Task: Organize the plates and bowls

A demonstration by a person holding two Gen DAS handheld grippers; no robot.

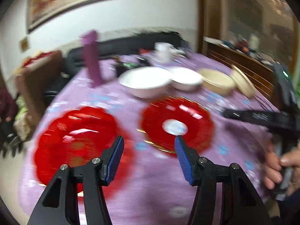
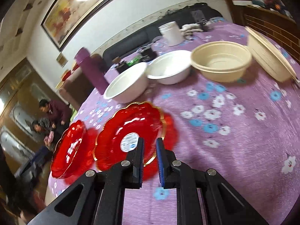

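The left gripper (image 1: pixel 149 143) is hanging with its jaws spread wide. The right gripper (image 2: pixel 150 146) is holding its jaws nearly together, a narrow gap showing, gripped by the person's hand (image 1: pixel 279 170).

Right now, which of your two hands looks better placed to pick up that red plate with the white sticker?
Probably the right gripper: its narrowly parted fingers already sit at the rim of the stickered red plate. The left gripper is wide open over the gap between both plates.

Home: sofa (image 2: pixel 131 37), framed painting (image 2: pixel 78 9)
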